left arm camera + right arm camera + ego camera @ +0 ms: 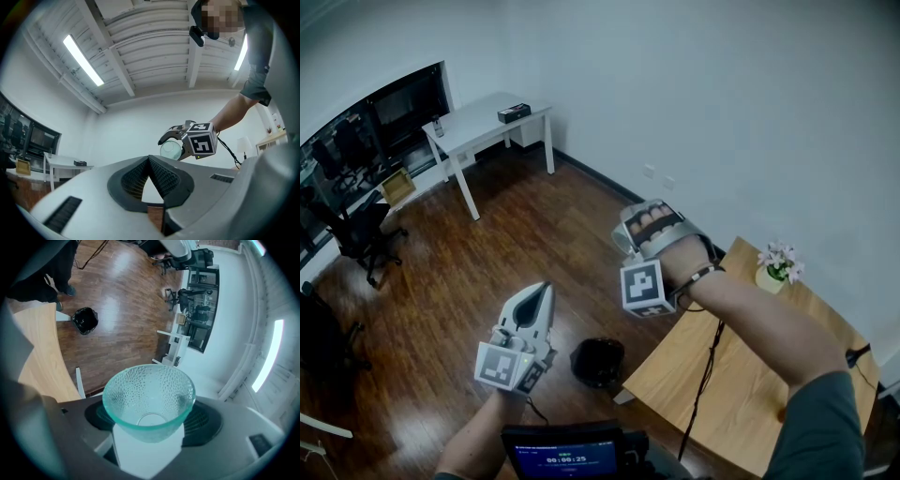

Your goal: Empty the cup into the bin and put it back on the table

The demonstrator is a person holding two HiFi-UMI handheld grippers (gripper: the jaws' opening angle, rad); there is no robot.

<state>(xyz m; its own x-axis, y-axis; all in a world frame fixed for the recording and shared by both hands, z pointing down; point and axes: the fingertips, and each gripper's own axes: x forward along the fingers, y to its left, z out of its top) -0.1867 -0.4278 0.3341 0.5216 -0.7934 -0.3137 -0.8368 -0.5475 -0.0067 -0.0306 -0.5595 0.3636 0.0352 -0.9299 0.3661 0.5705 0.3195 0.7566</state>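
Glass cup (149, 399) looks empty. The right gripper (649, 223) grasps it across its sides and holds it in the air near the table (750, 375) edge, apart from the bin (598, 362), likely for set-down. The left gripper (542, 292) is clenched on nothing, held low and clear.

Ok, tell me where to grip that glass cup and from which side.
Take the cup across its narrow lower wall, near the base, coming in from the side as the right gripper does now. It flares toward the rim, so the jaws likely fit best low down.
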